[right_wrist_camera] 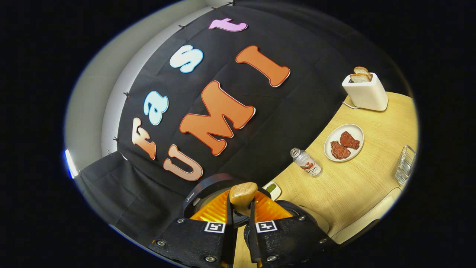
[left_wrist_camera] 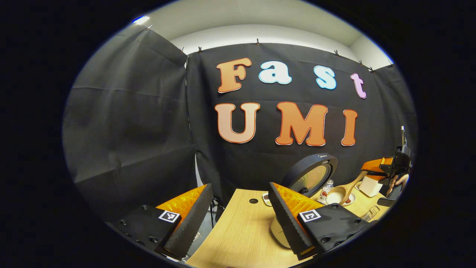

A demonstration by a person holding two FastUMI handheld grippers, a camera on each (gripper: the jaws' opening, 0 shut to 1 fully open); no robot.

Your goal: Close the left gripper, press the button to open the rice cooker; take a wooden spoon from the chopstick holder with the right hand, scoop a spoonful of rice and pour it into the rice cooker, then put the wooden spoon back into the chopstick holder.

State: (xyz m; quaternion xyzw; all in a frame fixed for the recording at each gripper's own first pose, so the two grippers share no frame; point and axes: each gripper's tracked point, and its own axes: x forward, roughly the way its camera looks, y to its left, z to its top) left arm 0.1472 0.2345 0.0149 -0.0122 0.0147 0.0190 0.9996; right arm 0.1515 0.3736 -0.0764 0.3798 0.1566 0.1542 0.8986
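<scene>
The rice cooker (left_wrist_camera: 310, 175) stands on the table with its round dark lid raised; its cream body sits behind my left gripper's right finger. My left gripper (left_wrist_camera: 238, 219) is open with nothing between its fingers, low over the table's near left part. To the right of the cooker, my right gripper (left_wrist_camera: 390, 167) holds the wooden spoon (left_wrist_camera: 346, 191), whose bowl carries white rice beside the open lid. In the right gripper view, my right gripper (right_wrist_camera: 241, 208) is shut on the spoon's handle (right_wrist_camera: 243, 195), above the cooker lid (right_wrist_camera: 202, 191).
On the wooden table (right_wrist_camera: 353, 186) lie a small bottle (right_wrist_camera: 306, 162), a plate of meat (right_wrist_camera: 344, 142), a white toaster with bread (right_wrist_camera: 364, 91), a clear glass (right_wrist_camera: 404, 163) and a small dish (right_wrist_camera: 271, 188). A hand (left_wrist_camera: 399, 182) holds the right gripper.
</scene>
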